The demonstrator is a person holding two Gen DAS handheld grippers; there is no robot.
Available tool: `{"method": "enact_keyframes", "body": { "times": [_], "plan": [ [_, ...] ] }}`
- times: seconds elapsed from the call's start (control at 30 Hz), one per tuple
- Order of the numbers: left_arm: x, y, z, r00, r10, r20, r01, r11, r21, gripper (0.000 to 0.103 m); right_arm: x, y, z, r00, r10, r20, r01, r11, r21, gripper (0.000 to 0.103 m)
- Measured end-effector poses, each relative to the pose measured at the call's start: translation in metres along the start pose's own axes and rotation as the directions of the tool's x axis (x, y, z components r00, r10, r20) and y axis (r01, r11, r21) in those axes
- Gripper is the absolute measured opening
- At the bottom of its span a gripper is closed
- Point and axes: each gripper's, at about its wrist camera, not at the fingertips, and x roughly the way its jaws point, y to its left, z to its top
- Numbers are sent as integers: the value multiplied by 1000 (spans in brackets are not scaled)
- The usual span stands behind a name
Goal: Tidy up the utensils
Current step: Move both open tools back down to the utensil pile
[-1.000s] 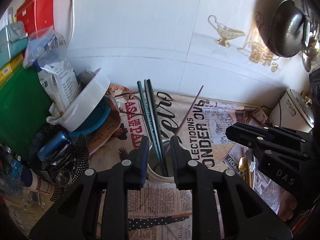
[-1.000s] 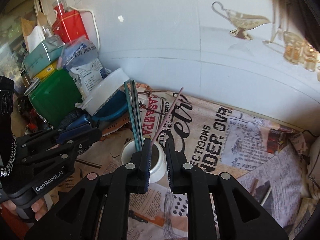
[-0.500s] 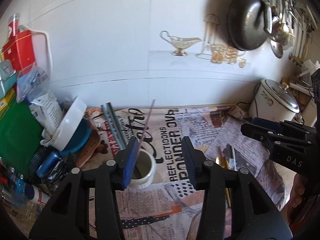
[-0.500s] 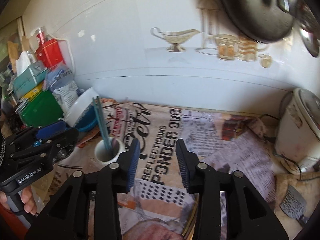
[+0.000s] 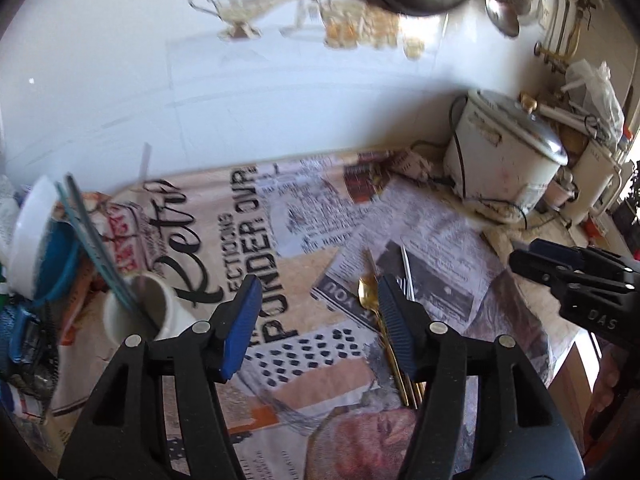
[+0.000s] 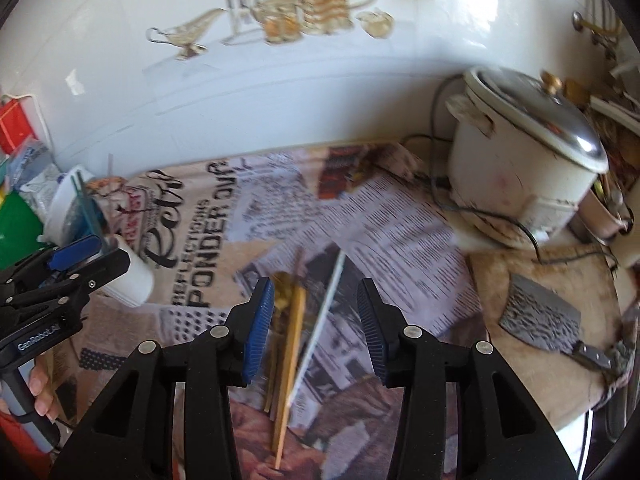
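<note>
Utensils (image 6: 294, 320) on newspaper — between right gripper (image 6: 316, 320) spread fingers (image 6: 262, 316)

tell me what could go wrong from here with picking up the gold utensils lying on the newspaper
1. The gold spoon, gold chopsticks and thin silver utensil lie bunched together between the open right gripper fingers, so closing may catch several or slip off the flat handles.

2. The white ceramic cup already holds teal chopsticks leaning far out; the open left gripper is close, and a bump might tip it.

3. The loose newspaper could bunch up.
</note>
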Motion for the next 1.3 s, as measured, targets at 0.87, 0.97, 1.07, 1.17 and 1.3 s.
{"method": "enact_keyframes", "body": {
  "times": [0.87, 0.97, 1.07, 1.17, 1.3],
  "plan": [
    [178, -58, -29, 943, 42, -331, -4, 994, 113, 59, 76, -69, -38, 977, 7, -214, 13, 995, 95, 39],
    [185, -49, -24, 941, -4, -338, 19, 999, 39, 60, 81, -69, -37, 976, 12, -219, 8, 996, 94, 39],
    [188, -45, -20, 947, -6, -322, 12, 1000, 18, 61, 87, -69, -36, 974, 17, -226, 5, 995, 96, 39],
    [191, -51, -20, 951, 10, -309, -4, 1000, 20, 60, 92, -67, -35, 973, 23, -231, 0, 995, 96, 39],
    [194, -68, -22, 959, 73, -274, -50, 995, 89, 43, 97, -66, -35, 971, 33, -235, -10, 995, 96, 39]
  ]
}}
